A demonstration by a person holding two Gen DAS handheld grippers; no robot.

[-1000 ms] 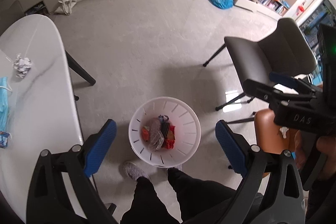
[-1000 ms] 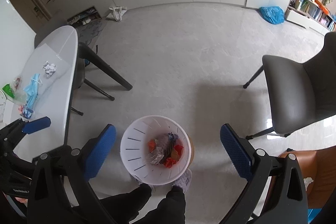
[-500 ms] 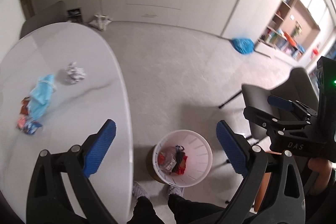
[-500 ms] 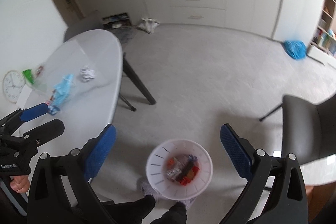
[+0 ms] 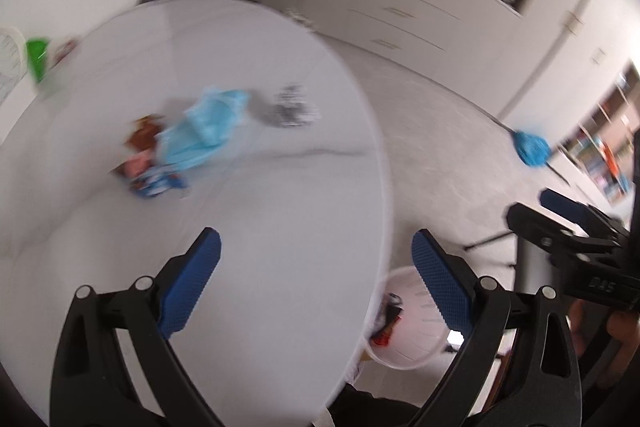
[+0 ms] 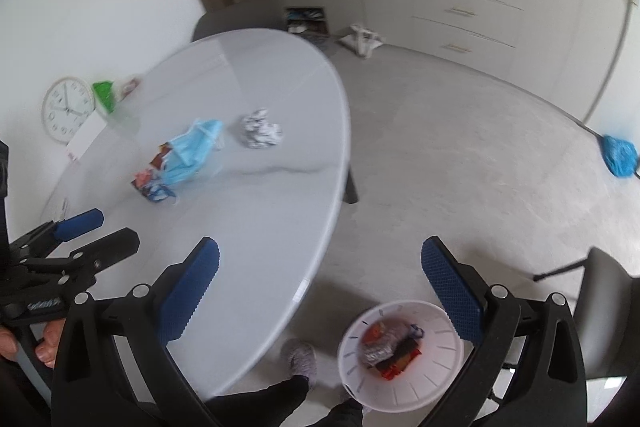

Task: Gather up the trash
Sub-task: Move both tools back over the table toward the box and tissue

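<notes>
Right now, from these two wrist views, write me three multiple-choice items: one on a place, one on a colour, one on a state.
1. Where is the white bin?
A. on the table
B. on the floor beside the table
C. on a chair

2. What colour is the face mask on the table?
A. light blue
B. red
C. black

3. How is the right gripper?
A. shut on paper
B. shut, empty
C. open, empty

Answers:
1 B: it stands on the floor by the table's edge.
2 A: it lies light blue beside the crumpled paper.
3 C: its pads are wide apart with nothing between them.
</notes>
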